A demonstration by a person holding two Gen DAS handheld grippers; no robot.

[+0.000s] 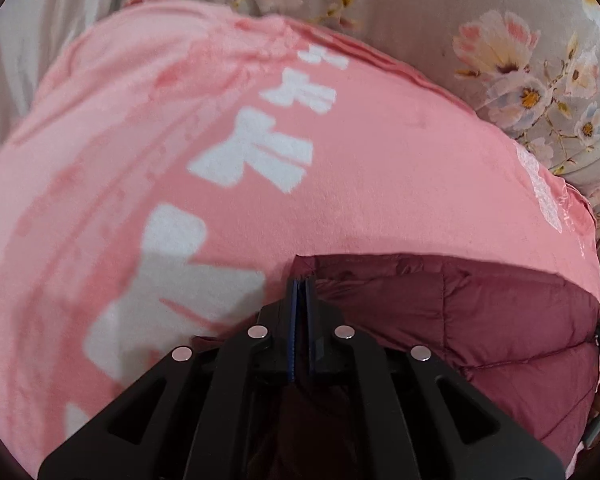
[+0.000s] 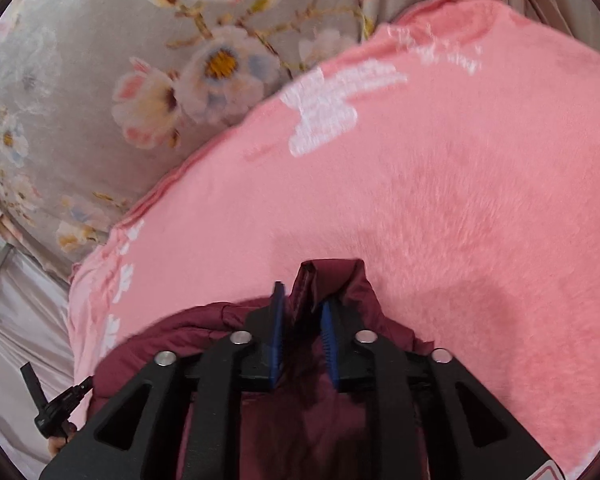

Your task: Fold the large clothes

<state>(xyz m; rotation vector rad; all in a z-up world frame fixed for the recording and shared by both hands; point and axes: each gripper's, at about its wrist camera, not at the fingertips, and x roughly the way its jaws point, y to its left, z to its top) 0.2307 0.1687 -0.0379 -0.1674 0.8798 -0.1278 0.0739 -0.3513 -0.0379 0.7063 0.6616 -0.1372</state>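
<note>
- Our left gripper [image 1: 300, 284] has its blue-padded jaws pressed nearly together on an edge of the dark maroon quilted puffer jacket [image 1: 480, 320].
- Our right gripper [image 2: 302, 300] is partly open, with a raised fold of the same jacket [image 2: 324, 280] standing between its pads (pinched, it seems).
- The jacket lies across a fuzzy pink blanket with white bow shapes [image 1: 220, 120].
- Beneath the blanket we see a grey floral bedsheet [image 2: 100, 80].
</note>
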